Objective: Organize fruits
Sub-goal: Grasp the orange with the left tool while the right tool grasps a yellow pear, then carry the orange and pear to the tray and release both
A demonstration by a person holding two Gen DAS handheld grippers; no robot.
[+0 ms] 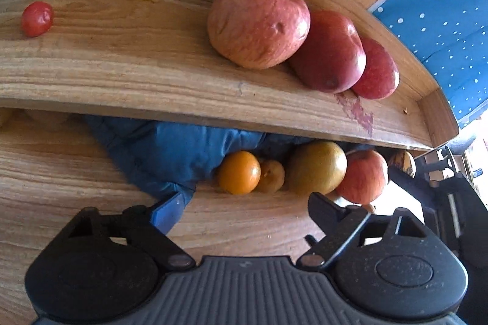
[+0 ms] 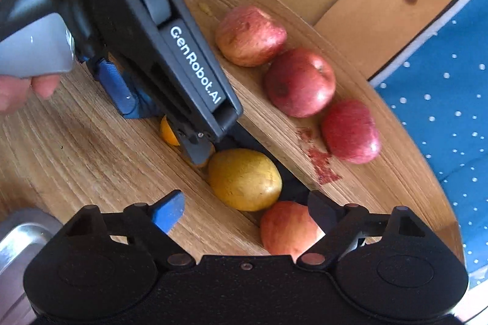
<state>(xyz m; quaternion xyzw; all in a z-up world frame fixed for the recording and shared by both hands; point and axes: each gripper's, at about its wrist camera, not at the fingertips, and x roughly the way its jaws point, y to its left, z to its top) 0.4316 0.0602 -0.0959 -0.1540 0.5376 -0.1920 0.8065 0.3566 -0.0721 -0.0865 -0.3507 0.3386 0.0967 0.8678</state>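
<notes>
I am looking along my left gripper; its jaws are standing open with nothing between them, aiming under a raised wooden shelf. On that shelf, from its left end, a small tomato is lying alone, and three apples are sitting in a touching row toward its right end, near a red stain. Below, on the desk, a blue cloth, an orange, a smaller brownish fruit, a pear and another apple are crowding beneath the shelf's front edge. My right gripper is also hanging open, just before the pear and the apple.
</notes>
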